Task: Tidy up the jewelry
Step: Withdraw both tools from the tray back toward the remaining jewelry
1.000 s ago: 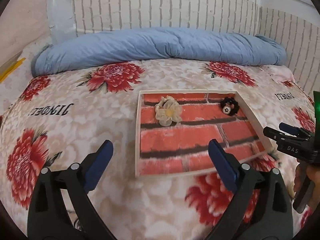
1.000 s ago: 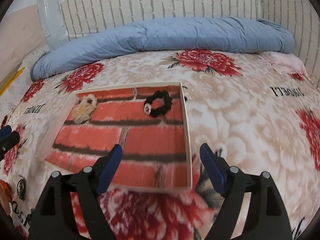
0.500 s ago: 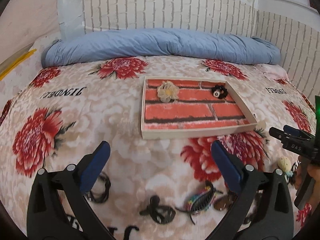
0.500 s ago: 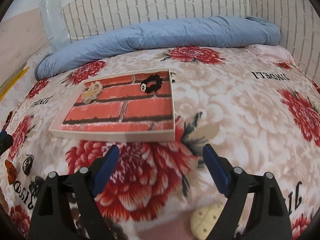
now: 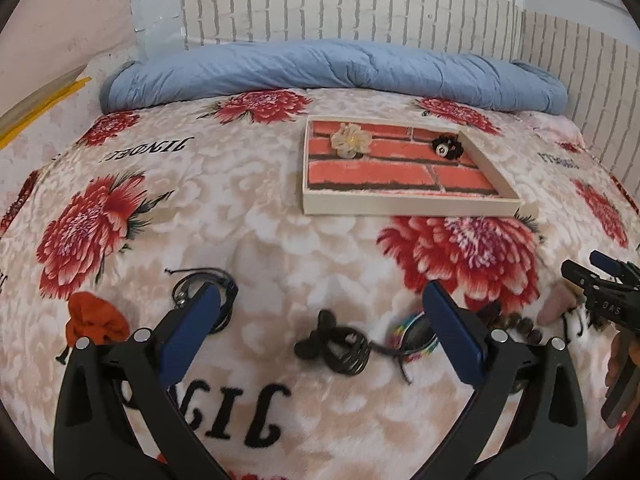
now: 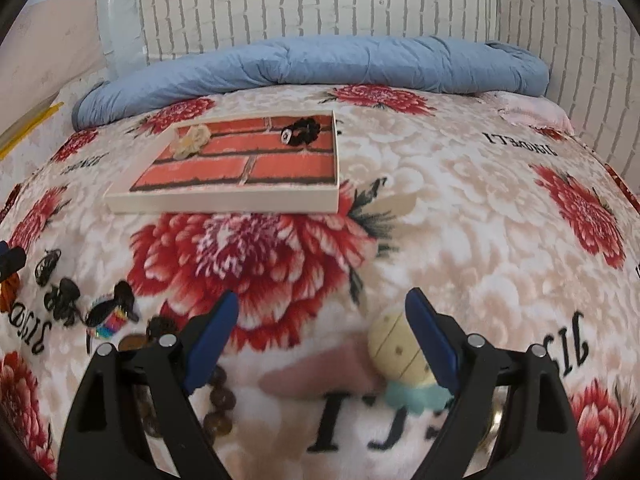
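Right gripper (image 6: pixel 322 316) spread wide and empty, cream doll charm (image 6: pixel 396 350) just below its right finger on the blanket (image 6: pixel 460 208): light, soft-looking, best pinched across the round head.

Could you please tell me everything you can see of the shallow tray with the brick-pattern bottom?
The tray is a shallow rectangle with low cream walls and a floor printed as red bricks with dark mortar lines; it looks like card or thin wood. It lies flat on the floral blanket, beyond both open grippers, touched by neither. Inside, near its far edge, lie a cream fabric flower and, apart from it, a black scrunchie with a small silvery charm.
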The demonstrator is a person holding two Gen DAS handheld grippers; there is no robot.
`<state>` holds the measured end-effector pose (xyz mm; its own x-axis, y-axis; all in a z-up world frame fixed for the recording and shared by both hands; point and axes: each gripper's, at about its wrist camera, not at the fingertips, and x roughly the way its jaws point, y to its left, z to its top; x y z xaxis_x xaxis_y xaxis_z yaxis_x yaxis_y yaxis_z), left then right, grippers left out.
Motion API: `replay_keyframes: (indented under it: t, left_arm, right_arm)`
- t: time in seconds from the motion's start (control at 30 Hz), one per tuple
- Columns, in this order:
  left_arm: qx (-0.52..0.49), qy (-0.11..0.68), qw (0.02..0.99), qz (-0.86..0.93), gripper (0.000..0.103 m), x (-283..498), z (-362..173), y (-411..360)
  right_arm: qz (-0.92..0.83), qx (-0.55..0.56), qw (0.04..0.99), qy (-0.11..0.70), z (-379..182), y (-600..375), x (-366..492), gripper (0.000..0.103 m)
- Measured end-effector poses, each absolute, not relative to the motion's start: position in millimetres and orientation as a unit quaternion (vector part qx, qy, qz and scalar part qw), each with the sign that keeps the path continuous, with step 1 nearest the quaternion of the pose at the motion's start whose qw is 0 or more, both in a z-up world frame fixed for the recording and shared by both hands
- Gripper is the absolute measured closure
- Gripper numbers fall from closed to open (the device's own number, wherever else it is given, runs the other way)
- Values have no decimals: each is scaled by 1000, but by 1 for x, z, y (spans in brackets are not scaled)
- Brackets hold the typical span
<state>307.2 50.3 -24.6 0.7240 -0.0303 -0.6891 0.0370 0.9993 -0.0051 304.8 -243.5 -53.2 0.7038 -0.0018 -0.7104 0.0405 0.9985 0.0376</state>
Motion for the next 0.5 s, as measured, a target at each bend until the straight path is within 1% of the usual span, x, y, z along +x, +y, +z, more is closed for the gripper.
replay_keyframes:
  t: [0.5]
  left_arm:
    - [42, 371, 928, -2, 5, 289, -65, 43]
  right_arm:
    - [-6, -16, 913, 408, -84, -204, 278, 20]
